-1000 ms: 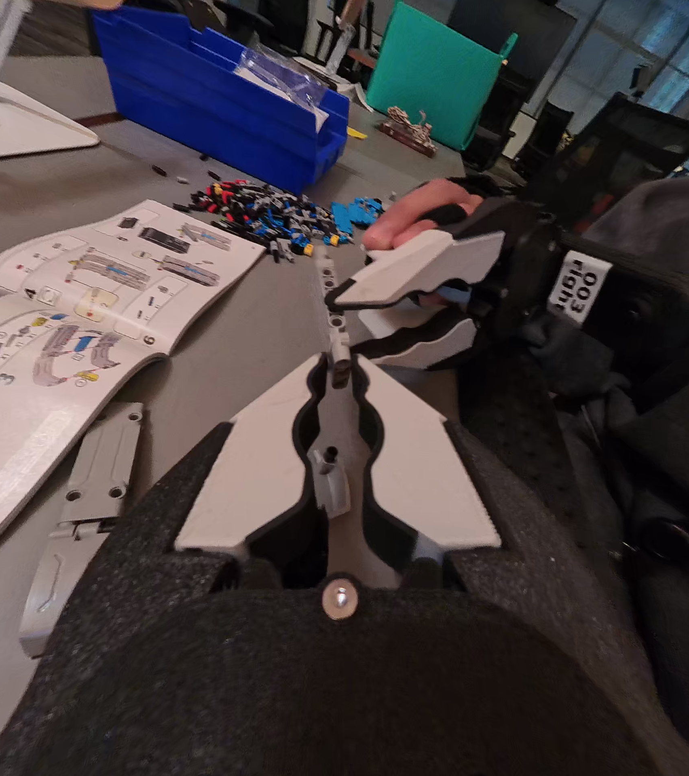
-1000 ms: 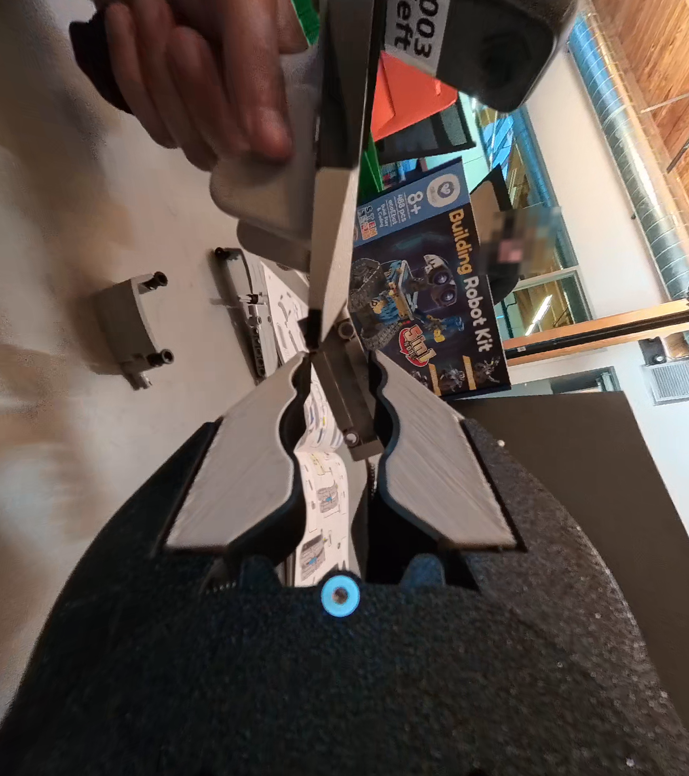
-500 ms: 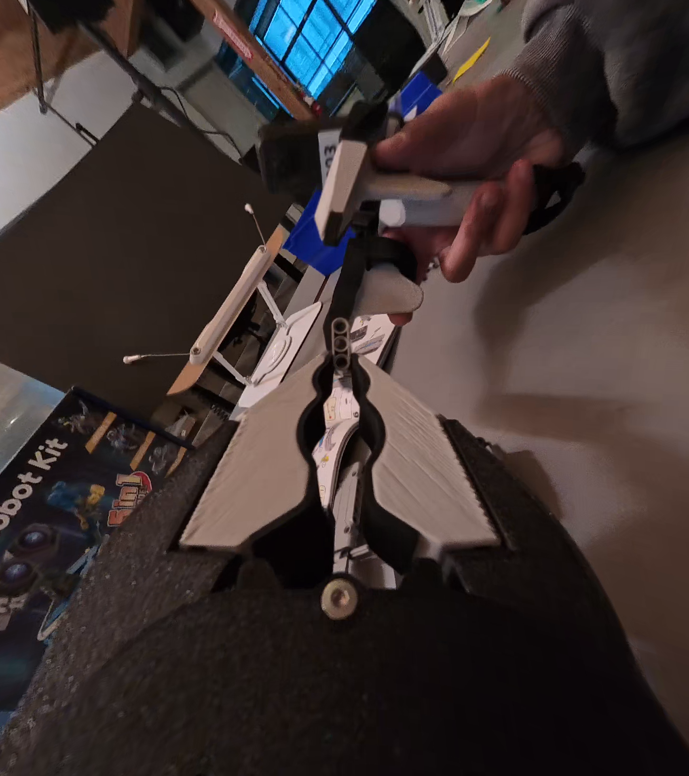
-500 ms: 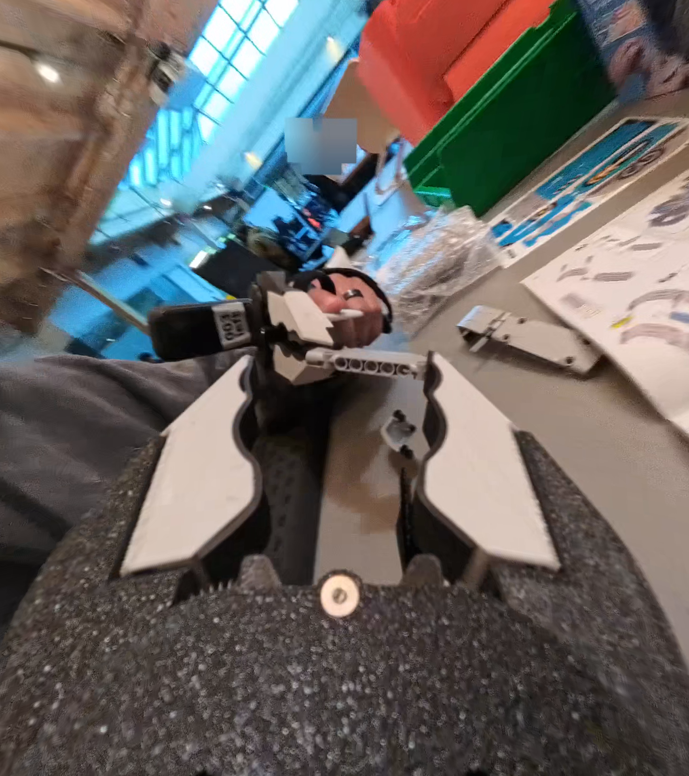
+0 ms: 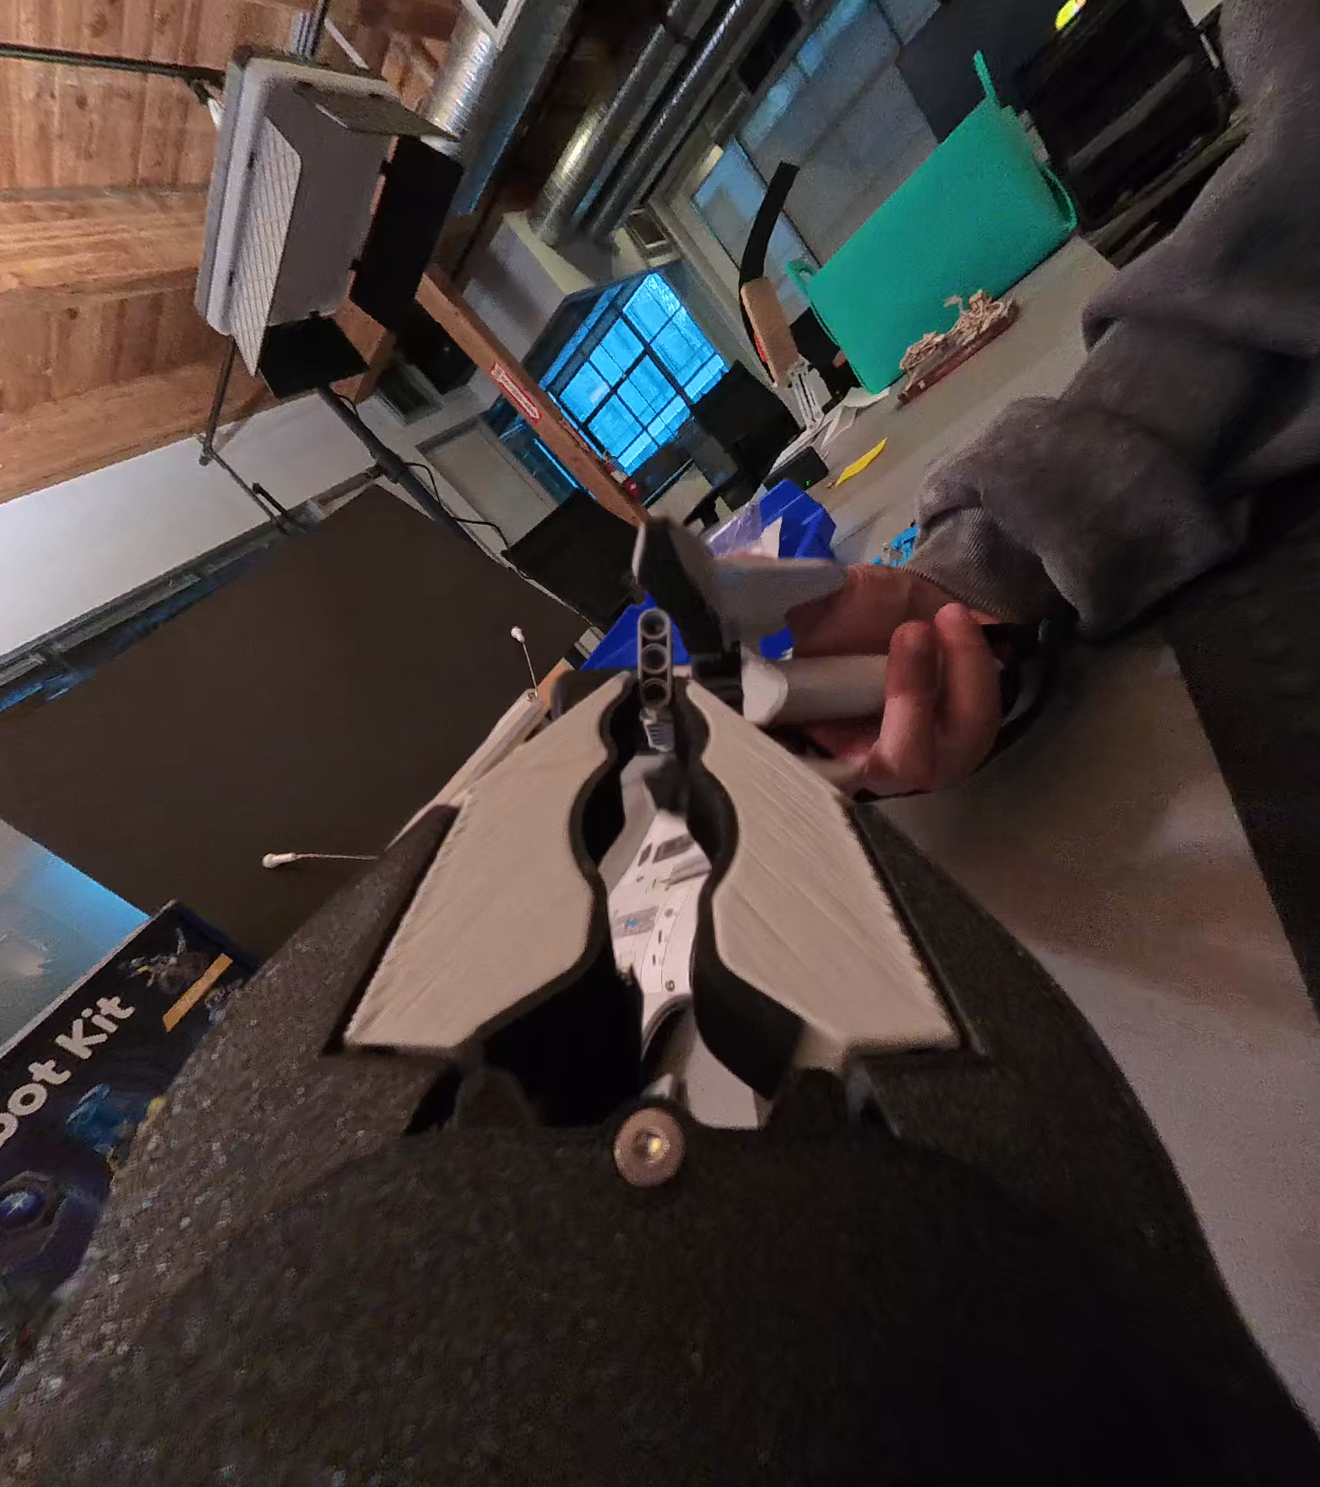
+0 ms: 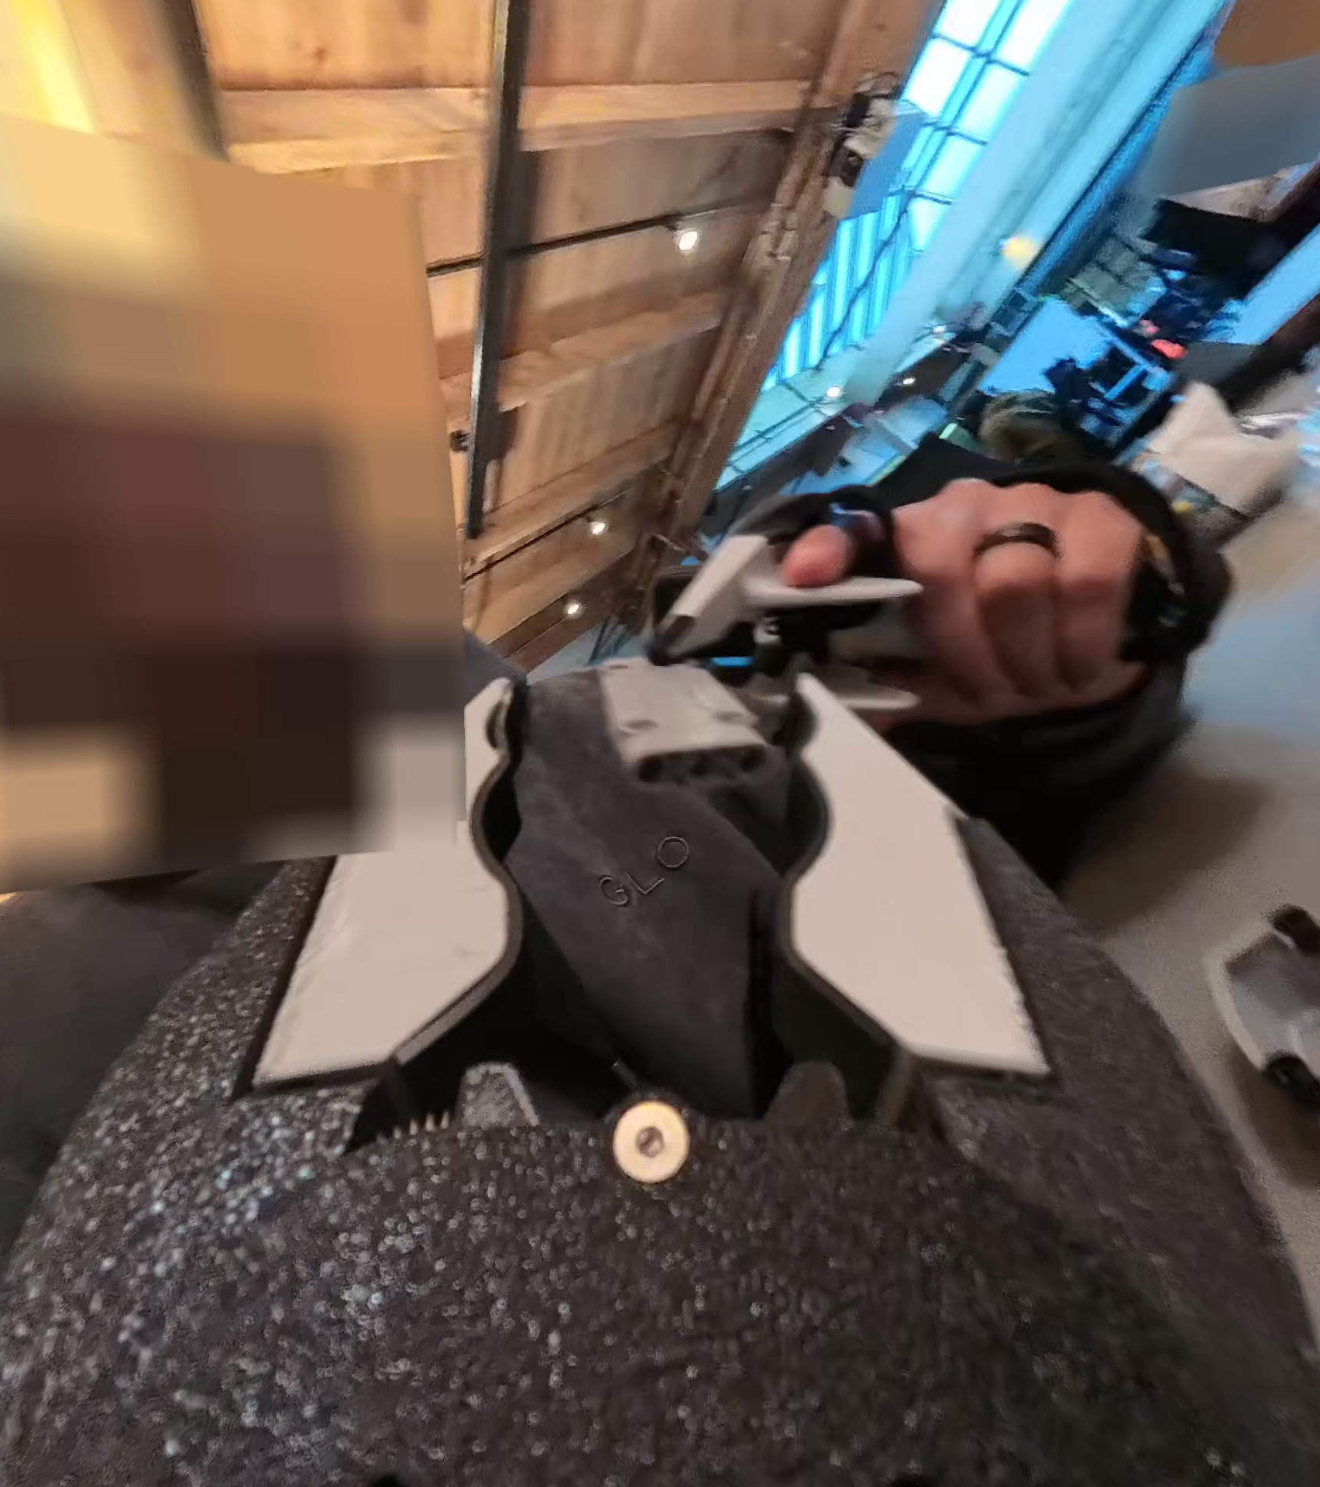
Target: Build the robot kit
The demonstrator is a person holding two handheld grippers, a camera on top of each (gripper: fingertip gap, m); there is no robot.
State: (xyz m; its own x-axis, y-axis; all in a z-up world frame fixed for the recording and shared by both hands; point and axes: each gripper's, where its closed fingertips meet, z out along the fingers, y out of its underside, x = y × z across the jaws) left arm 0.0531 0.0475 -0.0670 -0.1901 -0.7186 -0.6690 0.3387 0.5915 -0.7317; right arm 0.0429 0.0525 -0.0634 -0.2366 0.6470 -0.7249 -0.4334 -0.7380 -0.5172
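Two foam-wrapped grippers are meeting over a grey table.

The left gripper, its ribbed pale fingers nearly together, is pinching a slim grey perforated beam at the tips. The right gripper, fingers spread wide, is touching a flat grey plastic plate with one tip only; whether it grips the plate is unclear. Only the left wrist view is showing the instruction booklet and blue bin; only the right wrist view is showing a loose grey bracket lying on the table.
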